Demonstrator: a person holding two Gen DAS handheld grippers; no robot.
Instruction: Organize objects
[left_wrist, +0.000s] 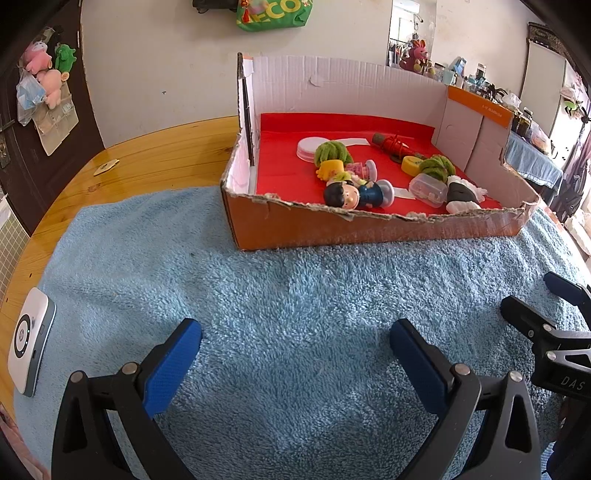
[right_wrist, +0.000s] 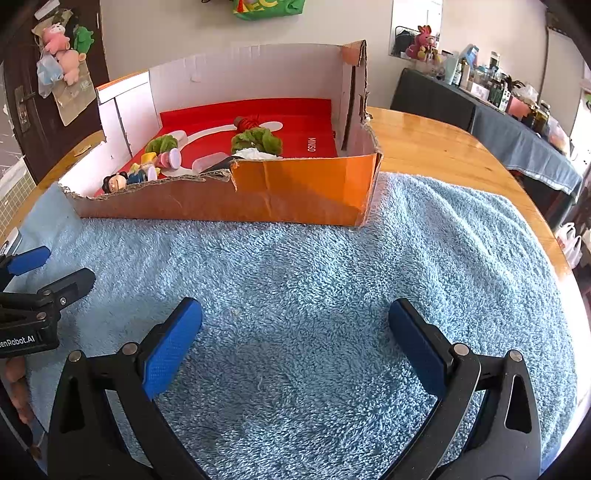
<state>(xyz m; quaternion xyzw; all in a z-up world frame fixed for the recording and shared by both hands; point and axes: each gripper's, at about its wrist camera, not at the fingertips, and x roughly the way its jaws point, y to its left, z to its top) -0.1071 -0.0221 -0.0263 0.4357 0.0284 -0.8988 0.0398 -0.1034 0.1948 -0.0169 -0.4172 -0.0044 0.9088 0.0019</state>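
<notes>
We're hovering both claws, left claw and right claw, spread apart and empty over the blue towel; reaching into the cardboard box could snag its torn front wall.

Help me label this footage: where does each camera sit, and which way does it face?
Left wrist: on the left gripper, low over the blue towel, facing the cardboard box; its open fingers and the right gripper's tips at right show.
Right wrist: on the right gripper, facing the same box; its open fingers and the left gripper show.
Shared: box, towel, wooden table.
</notes>
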